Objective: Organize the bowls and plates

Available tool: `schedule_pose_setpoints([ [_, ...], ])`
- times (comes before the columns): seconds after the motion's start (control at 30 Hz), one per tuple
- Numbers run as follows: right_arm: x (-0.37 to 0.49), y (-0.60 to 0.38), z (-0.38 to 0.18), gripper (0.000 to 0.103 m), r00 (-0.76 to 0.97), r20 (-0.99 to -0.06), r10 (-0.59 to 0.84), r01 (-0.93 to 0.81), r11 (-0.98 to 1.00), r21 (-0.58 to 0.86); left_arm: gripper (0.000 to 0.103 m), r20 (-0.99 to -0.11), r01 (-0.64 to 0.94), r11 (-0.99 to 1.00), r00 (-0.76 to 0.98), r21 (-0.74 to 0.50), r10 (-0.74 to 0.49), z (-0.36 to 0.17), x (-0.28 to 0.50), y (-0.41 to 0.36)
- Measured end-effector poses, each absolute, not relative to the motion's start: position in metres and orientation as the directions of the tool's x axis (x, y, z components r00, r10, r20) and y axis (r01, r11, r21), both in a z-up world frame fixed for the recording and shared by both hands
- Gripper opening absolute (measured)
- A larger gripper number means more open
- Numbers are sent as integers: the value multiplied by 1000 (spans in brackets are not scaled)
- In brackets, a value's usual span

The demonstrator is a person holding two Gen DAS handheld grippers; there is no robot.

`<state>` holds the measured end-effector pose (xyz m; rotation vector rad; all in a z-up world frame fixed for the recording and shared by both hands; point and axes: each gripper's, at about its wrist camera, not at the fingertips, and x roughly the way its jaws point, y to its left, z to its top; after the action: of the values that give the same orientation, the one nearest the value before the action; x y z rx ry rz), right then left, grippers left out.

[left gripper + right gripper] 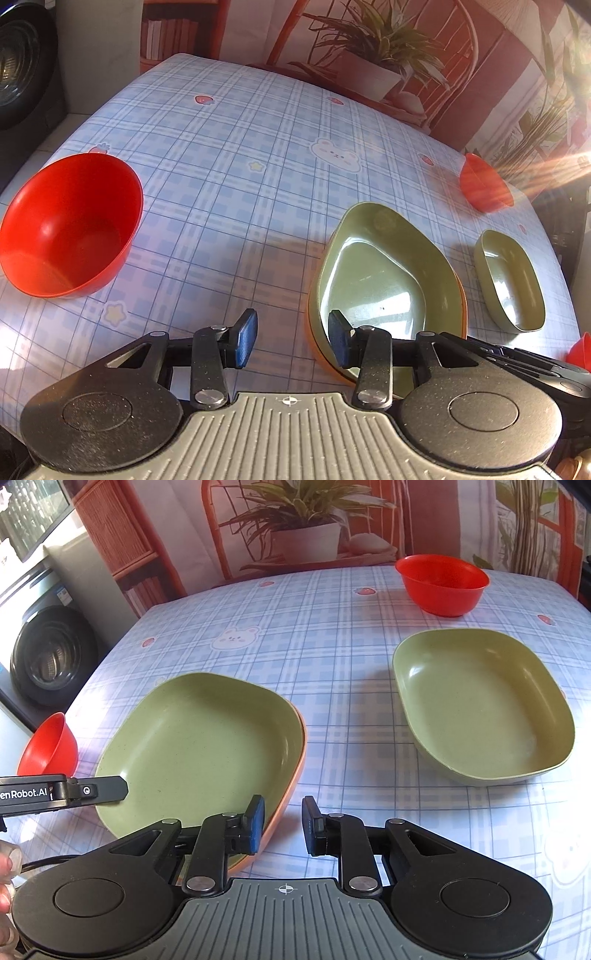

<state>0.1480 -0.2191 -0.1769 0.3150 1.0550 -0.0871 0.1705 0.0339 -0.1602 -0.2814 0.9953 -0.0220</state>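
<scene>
Bowl beyond green dish

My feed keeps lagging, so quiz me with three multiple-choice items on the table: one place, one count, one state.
1. The big green plate rests on:
A. an orange plate
B. a red bowl
C. the bare cloth

2. Red bowls in the right wrist view:
A. one
B. two
C. four

3. The right tongs are:
A. shut on a bowl
B. shut on the plate
C. open, holding nothing

Answers:
1. A, an orange plate edge peeks out under its rim.
2. B, a far red bowl and a left red bowl.
3. C, cloth shows between the pads; the left tongs gape too.
</scene>
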Motion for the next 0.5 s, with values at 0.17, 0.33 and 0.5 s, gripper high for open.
schedule_pose_setpoints([
  [0.17, 146, -219, -173, 21, 512, -857, 66, 224, 952, 208, 46, -831, -122, 959, 534, -255, -153, -166, 171, 34],
  [0.33, 145, -220, -171, 21, 521, -851, 62, 224, 952, 207, 48, -836, -131, 956, 526, -262, -157, -171, 172, 35],
  [0.5, 144, -221, -171, 22, 521, -850, 71, 234, 946, 222, 51, -836, -138, 955, 527, -262, -154, -172, 172, 36],
])
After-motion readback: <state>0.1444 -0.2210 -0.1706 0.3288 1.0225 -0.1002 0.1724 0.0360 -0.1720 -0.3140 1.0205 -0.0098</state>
